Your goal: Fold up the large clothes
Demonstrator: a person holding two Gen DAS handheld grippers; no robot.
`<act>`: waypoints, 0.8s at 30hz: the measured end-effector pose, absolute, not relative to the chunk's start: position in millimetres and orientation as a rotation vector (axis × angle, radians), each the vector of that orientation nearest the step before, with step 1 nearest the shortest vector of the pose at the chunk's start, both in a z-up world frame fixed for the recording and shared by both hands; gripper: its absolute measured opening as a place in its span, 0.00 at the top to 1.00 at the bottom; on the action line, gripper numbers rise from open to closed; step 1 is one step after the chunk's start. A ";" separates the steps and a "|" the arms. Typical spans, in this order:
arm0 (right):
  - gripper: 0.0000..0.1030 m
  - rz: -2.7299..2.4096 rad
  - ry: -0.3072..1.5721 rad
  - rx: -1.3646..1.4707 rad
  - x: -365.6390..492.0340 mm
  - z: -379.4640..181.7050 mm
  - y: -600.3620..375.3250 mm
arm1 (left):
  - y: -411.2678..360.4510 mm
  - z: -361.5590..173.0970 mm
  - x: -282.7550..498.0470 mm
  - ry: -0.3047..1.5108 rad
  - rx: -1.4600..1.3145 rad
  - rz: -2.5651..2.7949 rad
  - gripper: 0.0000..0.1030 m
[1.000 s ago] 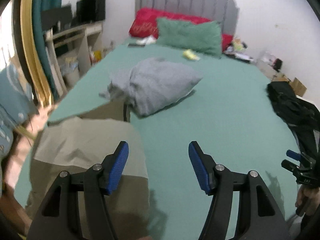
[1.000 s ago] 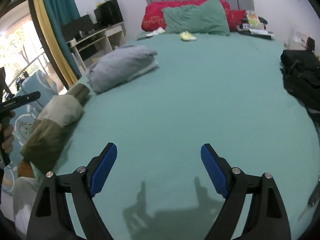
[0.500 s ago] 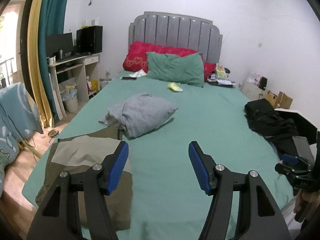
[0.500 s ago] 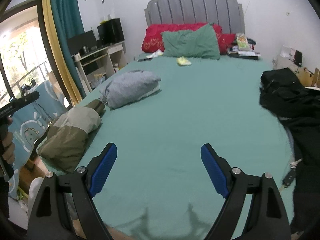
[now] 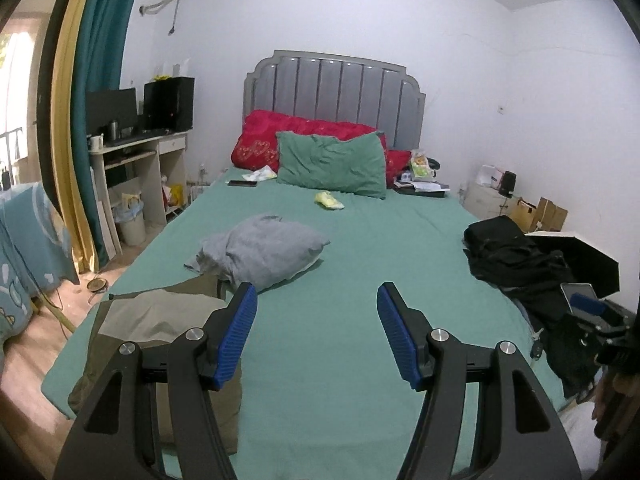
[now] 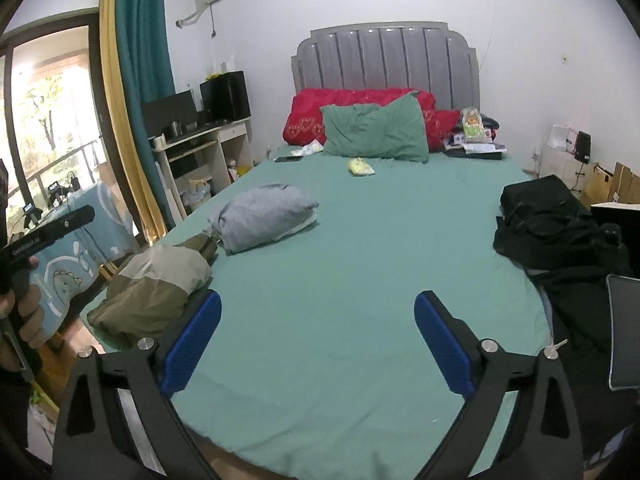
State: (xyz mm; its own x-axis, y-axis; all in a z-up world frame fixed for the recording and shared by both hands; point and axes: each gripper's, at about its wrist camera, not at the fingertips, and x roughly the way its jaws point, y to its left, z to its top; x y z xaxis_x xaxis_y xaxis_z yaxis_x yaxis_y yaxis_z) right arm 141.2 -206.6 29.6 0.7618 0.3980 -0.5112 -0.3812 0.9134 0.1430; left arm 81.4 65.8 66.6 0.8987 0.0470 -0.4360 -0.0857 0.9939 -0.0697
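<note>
Holding nothing, my left gripper (image 5: pixel 316 334) gapes wide and my right gripper (image 6: pixel 318 340) is opening above the bed (image 6: pixel 360 264); the folded olive garment (image 6: pixel 156 288) lies lengthwise toward the headboard (image 6: pixel 386 60).

A wide bed (image 5: pixel 360 320) under a green sheet carries everything here. At its near left corner lies an olive-and-tan garment (image 5: pixel 152 320), folded flat, its edge touching a rumpled grey garment (image 5: pixel 264 252) just behind it. Along the right edge sprawls a heap of black clothes (image 5: pixel 516 264) — partly hanging over the side. Toward the head, a green pillow (image 5: pixel 332 164) leans on a red pillow (image 5: pixel 280 132) before the grey headboard (image 5: pixel 336 80). A small yellow thing (image 5: pixel 329 200) sits just before the green pillow, a dark phone (image 5: pixel 242 183) further left — papers and clutter (image 5: pixel 420 180) crowd the right head corner
</note>
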 end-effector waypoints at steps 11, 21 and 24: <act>0.06 0.401 0.534 0.062 138.9 39.1 -219.7 | 61.5 69.4 82.4 0.442 -0.083 0.065 0.36; 0.06 0.399 0.531 0.065 139.6 39.7 -221.3 | 61.6 69.9 83.1 0.443 -0.084 0.062 0.36; 0.06 0.397 0.529 0.064 139.8 39.6 -221.3 | 62.2 70.0 83.2 0.443 -0.085 0.061 0.36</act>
State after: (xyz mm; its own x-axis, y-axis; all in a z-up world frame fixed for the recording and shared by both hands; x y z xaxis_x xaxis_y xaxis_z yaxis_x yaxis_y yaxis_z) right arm 139.8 -221.3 39.6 0.7893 0.3849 -0.4784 -0.3523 0.9220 0.1606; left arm 83.2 62.2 70.0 0.9018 0.0406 -0.4302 -0.0774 0.9947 -0.0684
